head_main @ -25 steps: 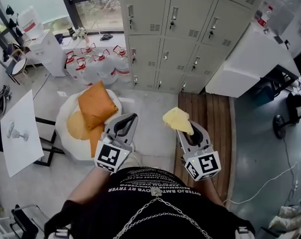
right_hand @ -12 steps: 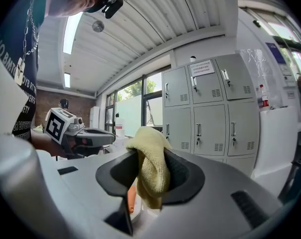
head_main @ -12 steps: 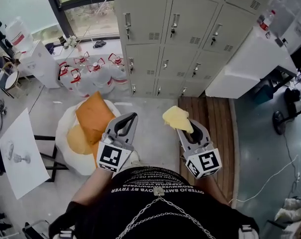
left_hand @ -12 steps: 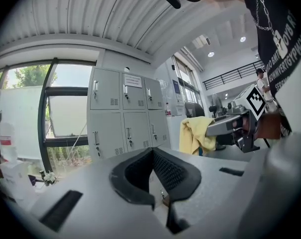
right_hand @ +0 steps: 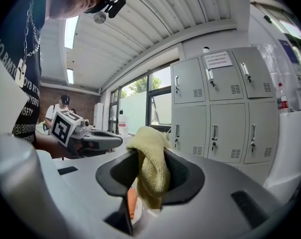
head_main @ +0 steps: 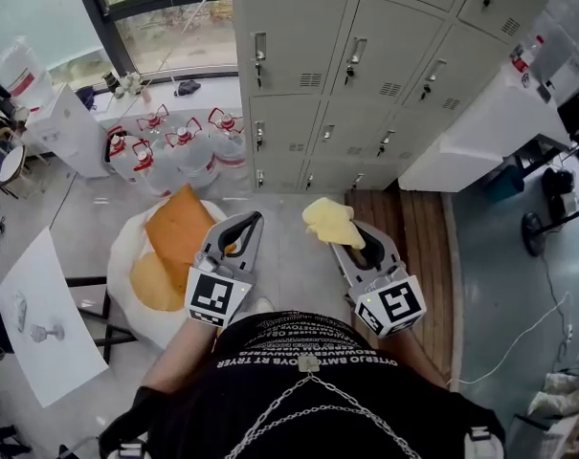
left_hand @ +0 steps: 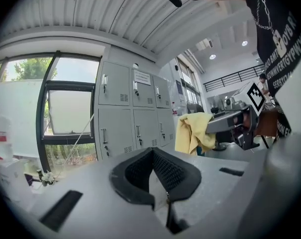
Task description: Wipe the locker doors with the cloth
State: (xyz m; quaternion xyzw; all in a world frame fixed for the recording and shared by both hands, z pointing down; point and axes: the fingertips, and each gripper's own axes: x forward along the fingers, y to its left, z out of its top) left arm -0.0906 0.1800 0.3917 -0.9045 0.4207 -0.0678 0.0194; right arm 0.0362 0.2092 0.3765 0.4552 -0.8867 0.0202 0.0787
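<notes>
The yellow cloth (head_main: 330, 223) sits bunched in the right tongs (head_main: 354, 249), just right of centre in the head view. The right gripper view shows those jaws clenched on a fold of it, with the rest of the fabric flopping over the tips. The left tongs (head_main: 241, 228), left of centre, are closed on nothing; their pads meet in the left gripper view.

The locker doors (head_main: 299, 46) fill the upper middle and upper right of the frame, well apart from both tools. The step in hand therefore looks like the approach, with no wiping yet done.

To do it well, I judge the right tongs should bring the loose bulk of the cloth flat against a door panel, not the hard jaw tips, and stroke in overlapping passes. The handles (head_main: 259, 46) and vent slots (head_main: 313, 79) could snag the fabric, so work round them with moderate pressure, or the cloth may pull free. The water jugs (head_main: 179, 137) left of the bottom row will likely crowd the reach there.
</notes>
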